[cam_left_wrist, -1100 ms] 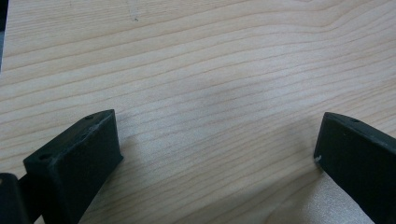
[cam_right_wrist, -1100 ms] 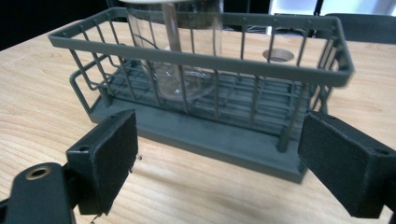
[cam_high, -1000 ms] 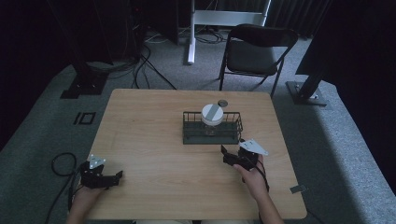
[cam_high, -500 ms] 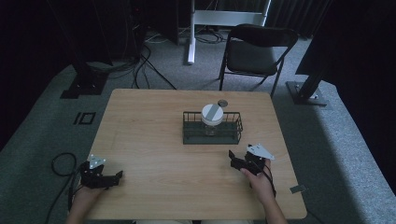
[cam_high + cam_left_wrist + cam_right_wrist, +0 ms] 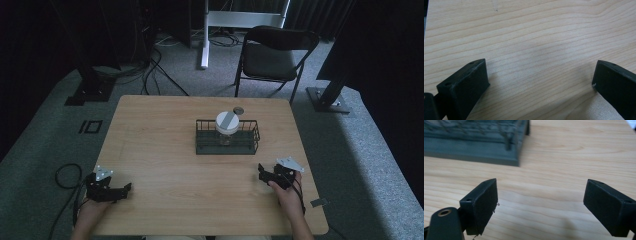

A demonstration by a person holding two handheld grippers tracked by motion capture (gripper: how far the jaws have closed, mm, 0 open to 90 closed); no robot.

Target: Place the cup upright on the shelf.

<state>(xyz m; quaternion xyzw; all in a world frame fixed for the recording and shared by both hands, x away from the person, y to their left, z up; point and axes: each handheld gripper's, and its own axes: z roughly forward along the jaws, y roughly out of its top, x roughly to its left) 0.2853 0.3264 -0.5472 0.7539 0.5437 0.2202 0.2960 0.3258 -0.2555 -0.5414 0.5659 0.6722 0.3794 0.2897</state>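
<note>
A dark wire rack (image 5: 227, 141) stands on the wooden table (image 5: 165, 135) right of centre, and a jar with a white lid (image 5: 227, 123) sits in it. A small dark disc (image 5: 238, 110) lies just behind the rack. My right gripper (image 5: 264, 172) rests low near the table's right front, open and empty, with the rack's base (image 5: 474, 147) ahead of its jaws. At the left front corner my left gripper (image 5: 125, 189) is open over bare wood (image 5: 536, 50), nothing between its jaws.
A black folding chair (image 5: 277, 55) stands behind the table. Stand bases (image 5: 330, 97) and cables (image 5: 155, 60) lie on the grey carpet around it. A cable loop (image 5: 67, 175) trails off the left front corner.
My right gripper has drawn back from the rack toward the right front edge of the table. The left gripper has stayed put.
</note>
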